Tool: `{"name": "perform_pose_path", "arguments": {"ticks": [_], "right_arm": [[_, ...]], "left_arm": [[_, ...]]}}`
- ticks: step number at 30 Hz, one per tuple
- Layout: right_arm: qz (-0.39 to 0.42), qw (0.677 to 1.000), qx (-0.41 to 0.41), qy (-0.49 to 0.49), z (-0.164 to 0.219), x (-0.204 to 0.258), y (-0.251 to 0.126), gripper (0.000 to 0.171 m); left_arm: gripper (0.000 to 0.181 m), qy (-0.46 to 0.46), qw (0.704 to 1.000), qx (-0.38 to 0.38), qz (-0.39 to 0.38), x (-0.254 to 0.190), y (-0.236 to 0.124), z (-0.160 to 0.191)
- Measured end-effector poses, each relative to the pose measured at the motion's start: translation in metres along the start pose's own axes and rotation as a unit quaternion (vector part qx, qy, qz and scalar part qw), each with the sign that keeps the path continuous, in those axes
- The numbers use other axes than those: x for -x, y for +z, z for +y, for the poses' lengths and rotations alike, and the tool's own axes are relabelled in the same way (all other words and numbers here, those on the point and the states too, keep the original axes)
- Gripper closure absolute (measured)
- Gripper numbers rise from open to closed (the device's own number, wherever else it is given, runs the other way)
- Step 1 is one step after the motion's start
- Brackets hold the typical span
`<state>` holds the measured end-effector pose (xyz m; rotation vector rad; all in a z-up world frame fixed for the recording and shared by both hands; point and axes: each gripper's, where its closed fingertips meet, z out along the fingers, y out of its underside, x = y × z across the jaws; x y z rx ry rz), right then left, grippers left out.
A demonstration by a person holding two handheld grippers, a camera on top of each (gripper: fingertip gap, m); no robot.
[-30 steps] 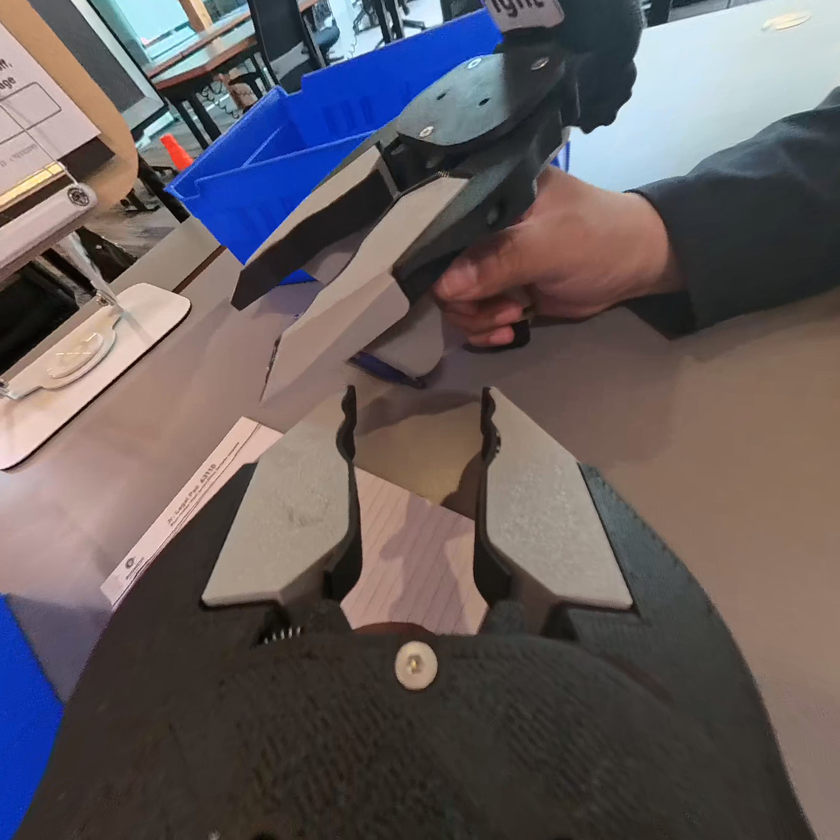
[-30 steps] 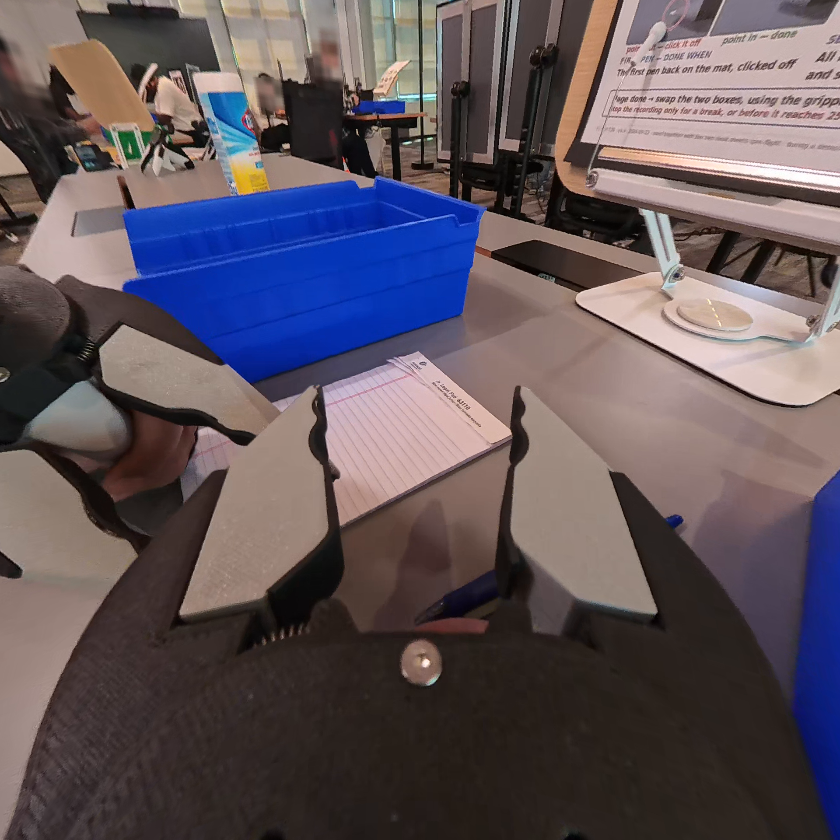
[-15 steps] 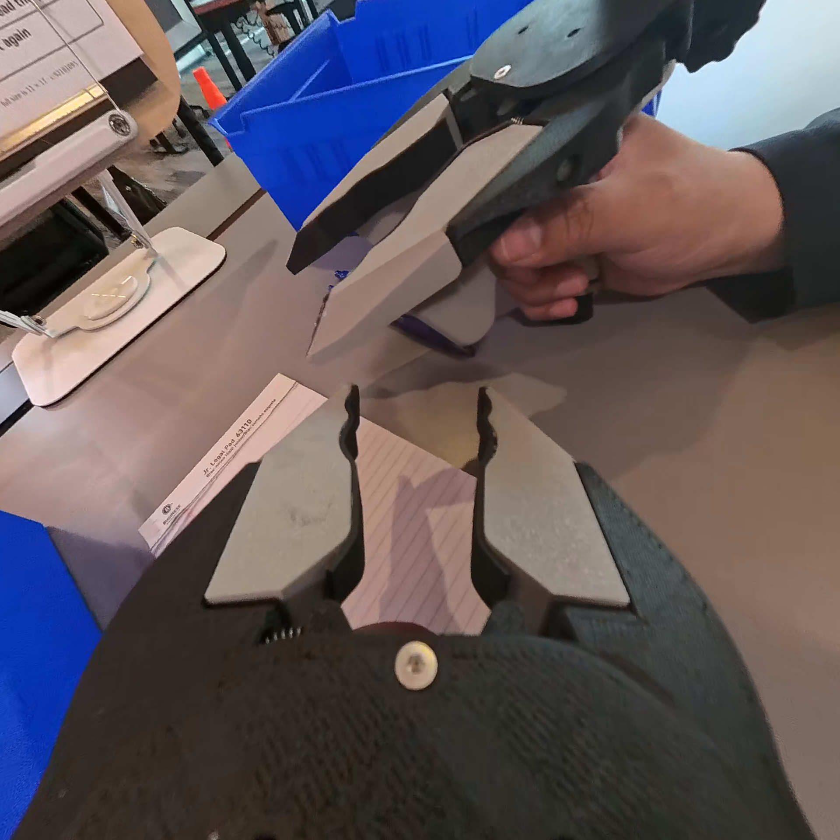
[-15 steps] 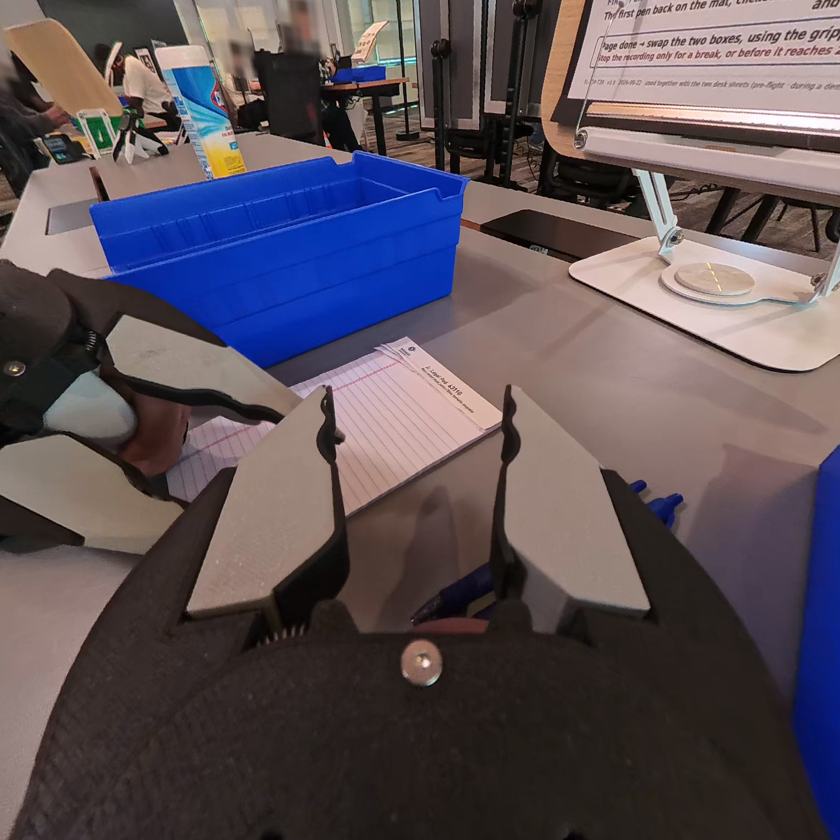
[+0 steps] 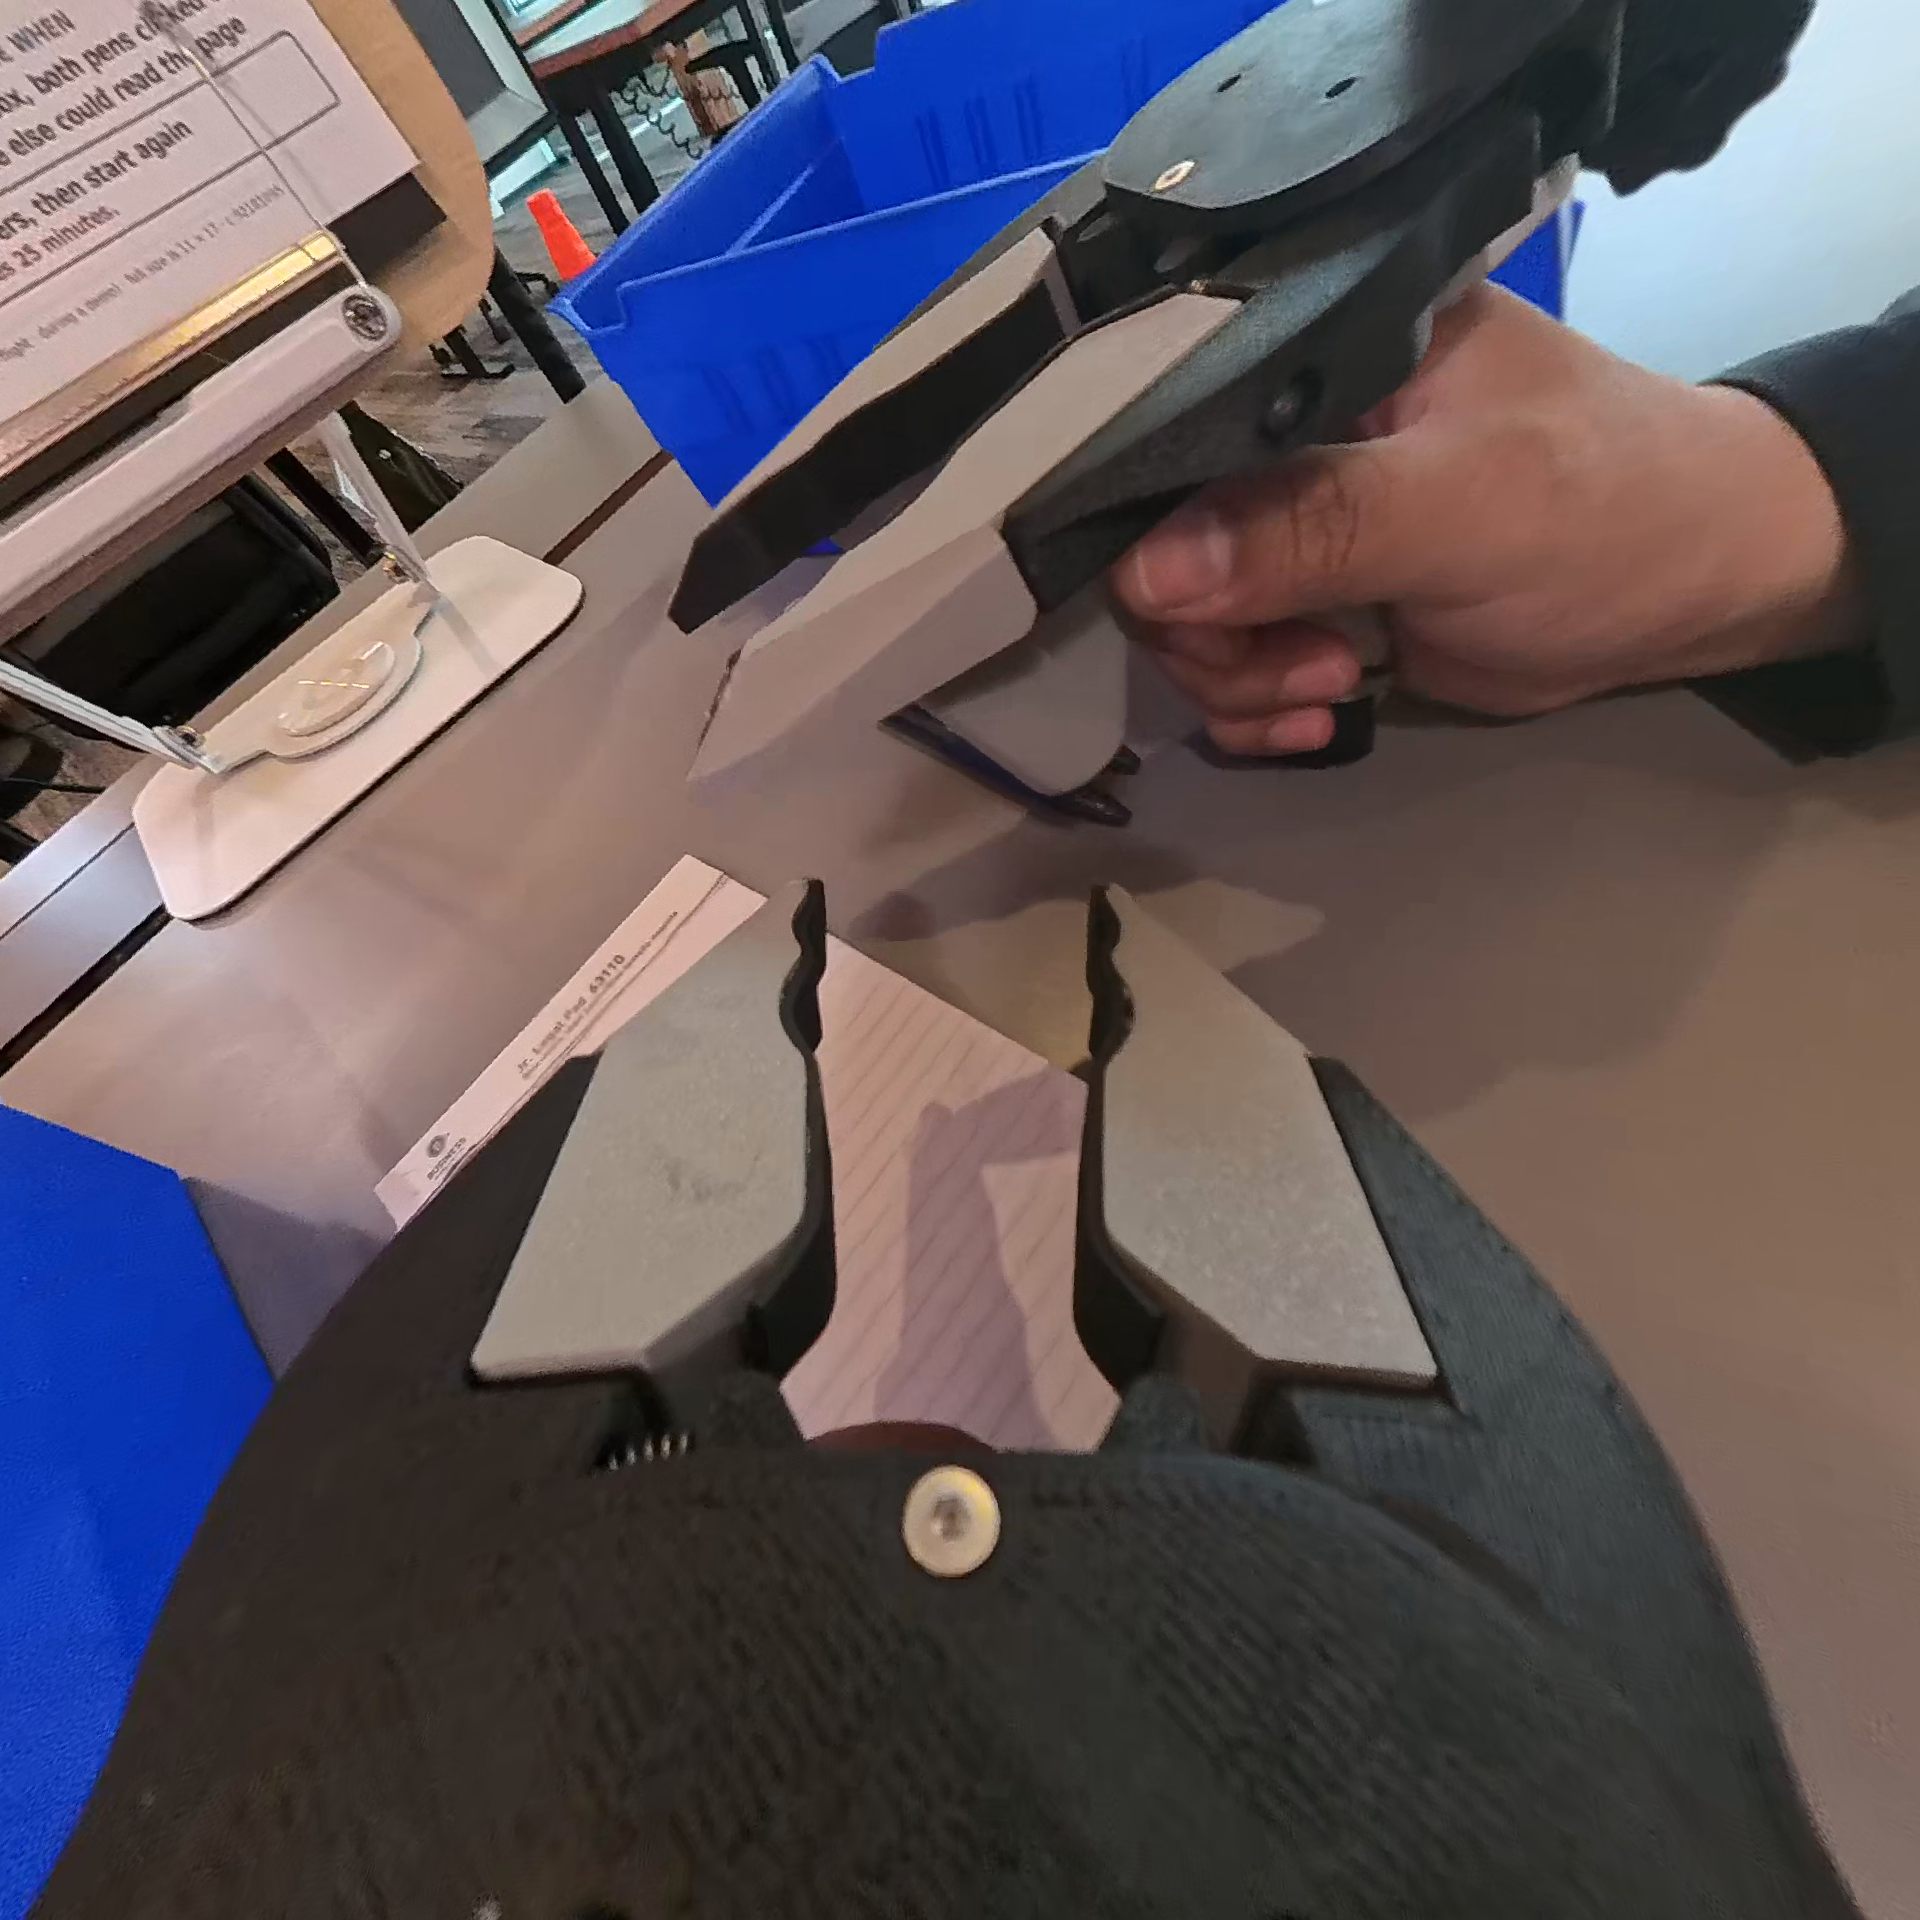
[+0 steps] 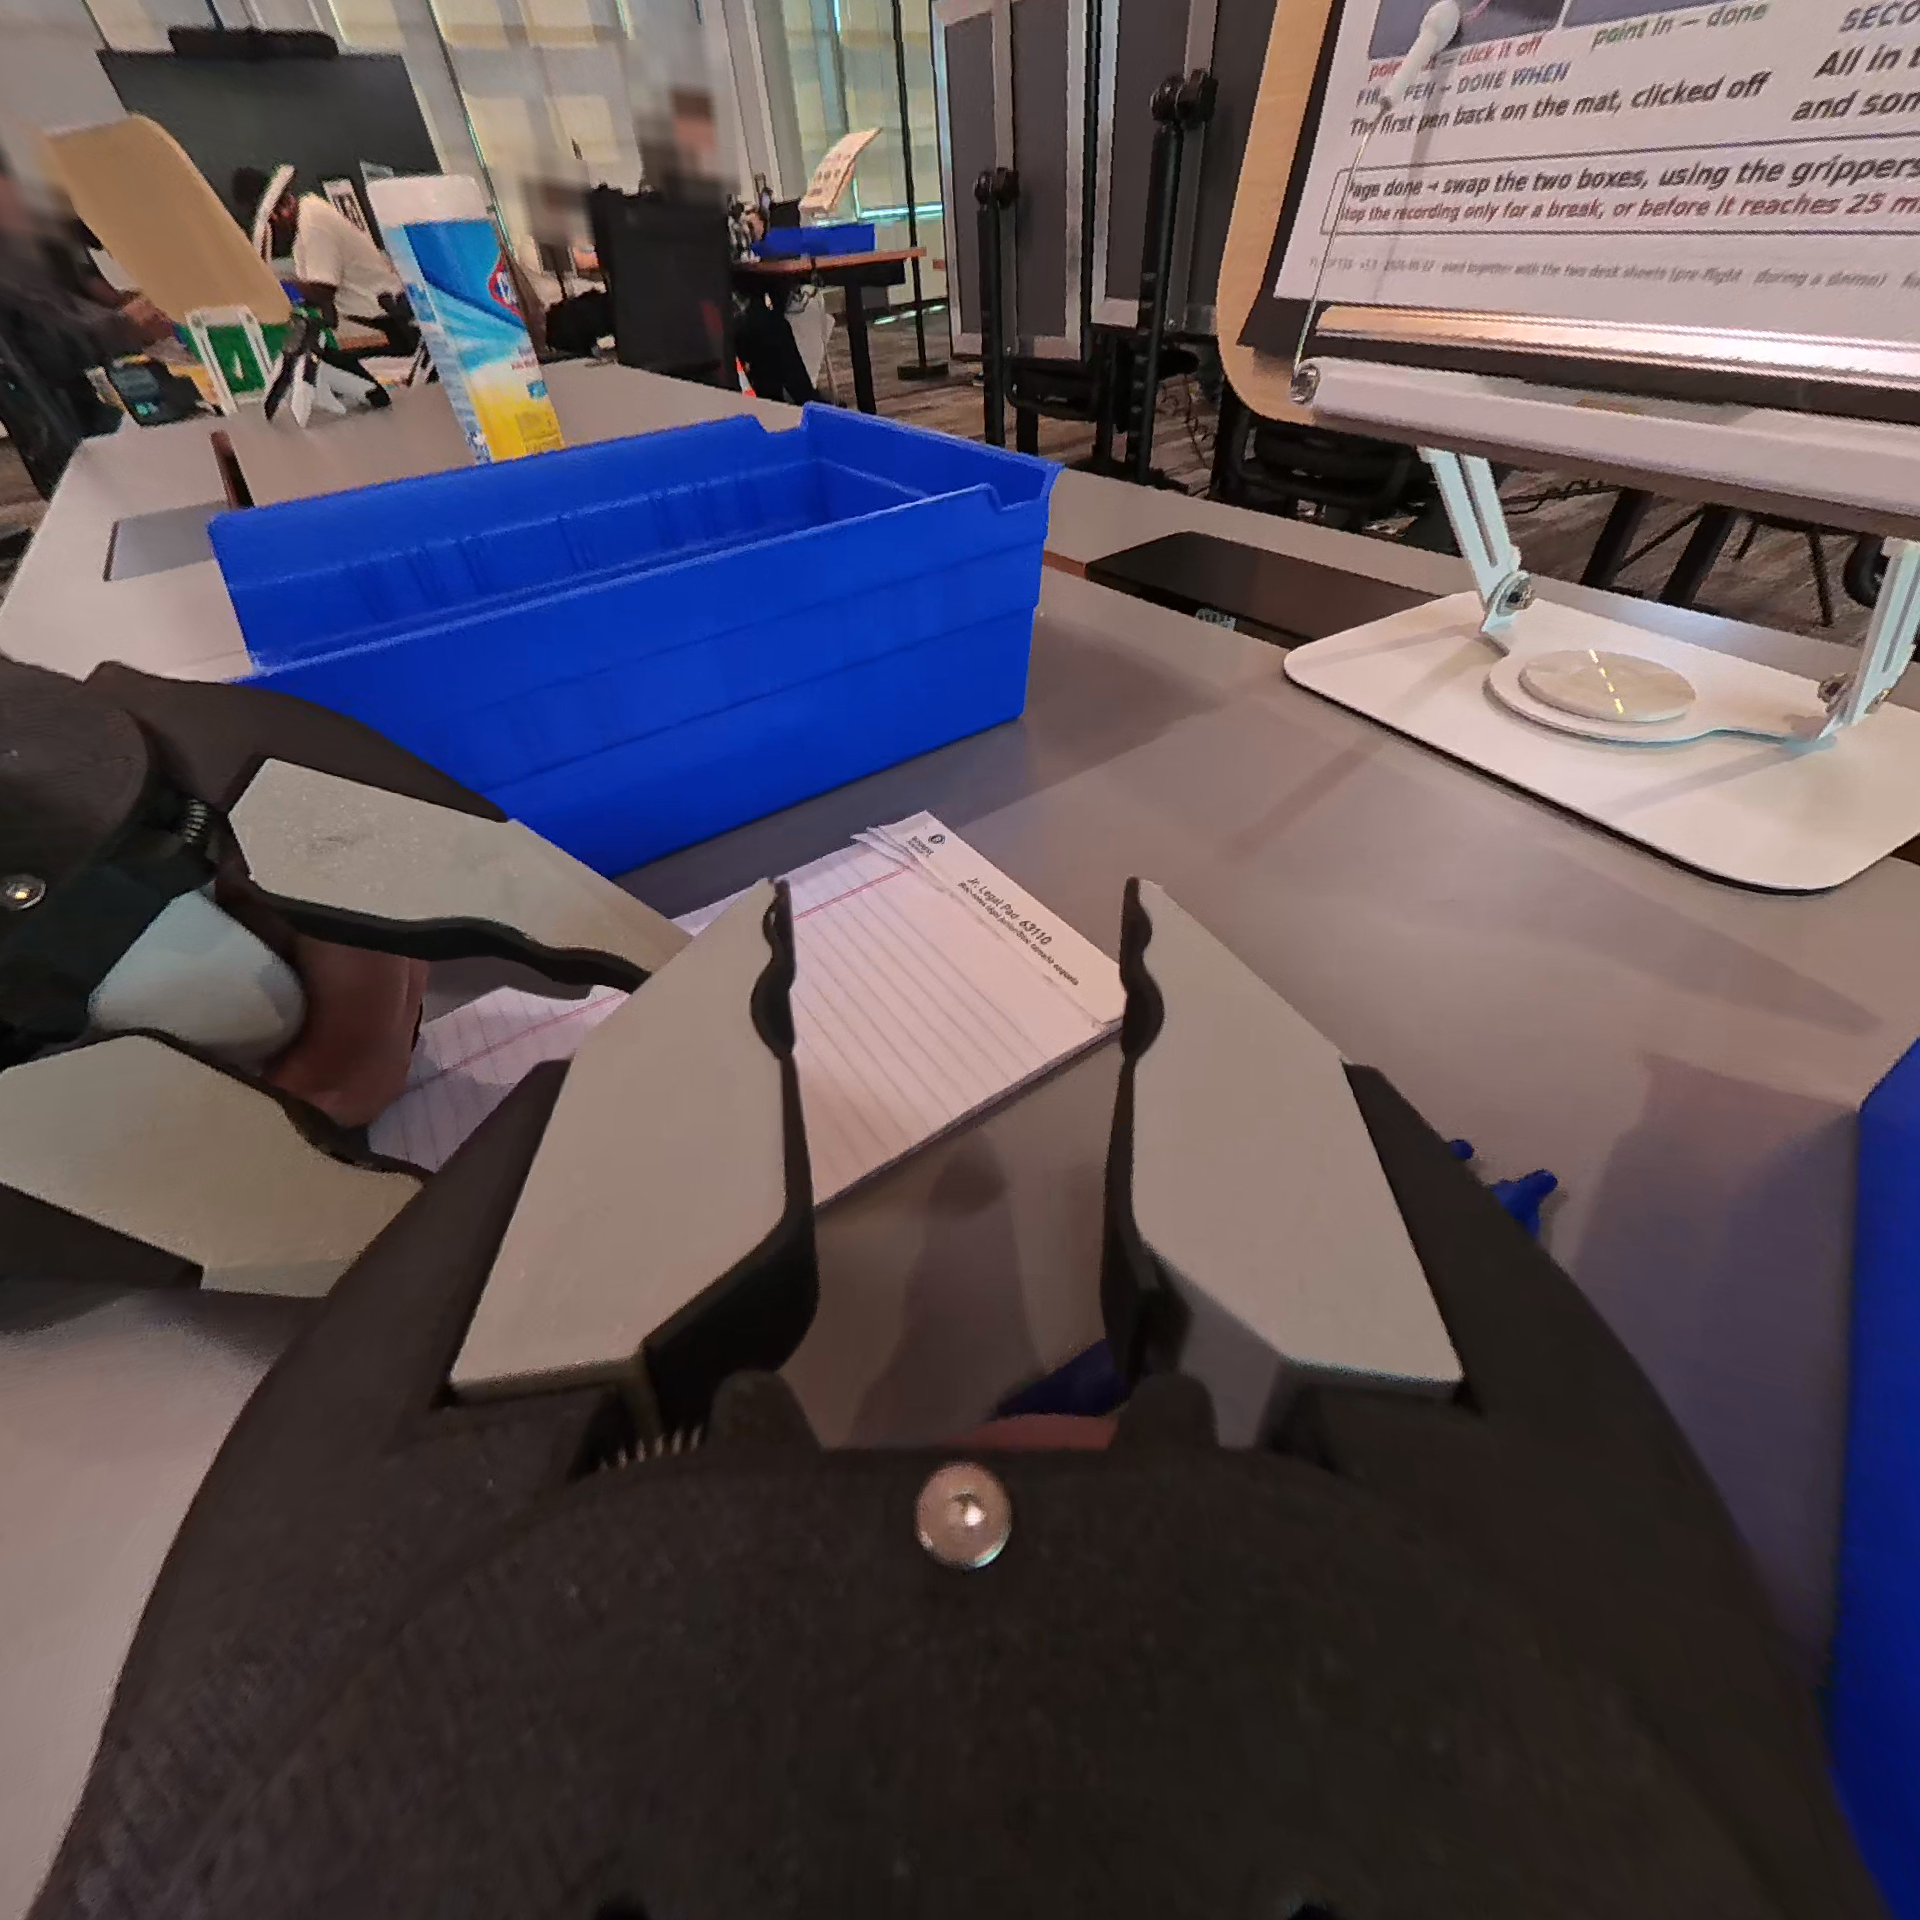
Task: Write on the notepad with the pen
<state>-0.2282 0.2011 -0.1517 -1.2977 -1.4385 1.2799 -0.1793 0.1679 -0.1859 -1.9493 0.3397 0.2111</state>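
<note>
The notepad [image 6: 914, 997] lay flat on the grey table [image 6: 1455, 935], and everything else sat around it. It was white with thin lines, and a white strip ran along its top edge. The left gripper [image 5: 951, 914] hung right over the notepad, and its two grey fingers [image 5: 675, 1174] were apart with nothing between them. The lined page showed through the gap. The right gripper [image 6: 951, 904] was just beside the notepad, near its edge, and its fingers [image 6: 1247, 1195] were apart too and held nothing. A hand [image 5: 1507, 551] in a dark sleeve held the right gripper up above the table. Blue pens [image 5: 997, 758] lay on the table under that gripper, near the notepad but not on it. In the right wrist view only small blue bits of the pens [image 6: 1517, 1184] showed past the gripper, so I could not tell how many there were. A big blue bin [image 6: 644, 623] stood just behind the notepad. A white stand [image 6: 1600, 769] with a printed sheet on it stood farther off to one side of the notepad. Another blue box [image 6: 1886, 1455] was at the edge of the picture, past the pens from the notepad.
</note>
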Motion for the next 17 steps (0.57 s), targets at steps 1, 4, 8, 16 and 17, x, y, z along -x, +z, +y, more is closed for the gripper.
{"name": "perform_pose_path", "arguments": {"ticks": [1, 4, 8, 16, 17], "right_arm": [[0.002, 1.000, -0.001, 0.003, -0.001, -0.001, 0.001, 0.111], [-0.005, 1.000, -0.001, 0.005, -0.001, 0.000, 0.005, 0.112], [-0.019, 1.000, -0.002, 0.000, -0.002, 0.005, 0.008, 0.113], [-0.036, 0.999, -0.019, 0.018, -0.006, 0.007, 0.005, 0.116], [-0.037, 0.999, -0.024, 0.022, -0.007, 0.006, 0.004, 0.116]], "left_arm": [[0.136, -0.002, 1.000, -0.005, -0.004, 0.002, 0.000, -0.001], [0.135, -0.017, 1.000, -0.016, 0.005, 0.003, 0.003, -0.007], [0.131, -0.010, 0.999, -0.032, 0.025, 0.000, 0.009, -0.015], [0.130, -0.007, 0.997, -0.053, 0.060, -0.011, 0.006, -0.019], [0.130, -0.012, 0.997, -0.052, 0.060, -0.010, 0.005, -0.018]]}}
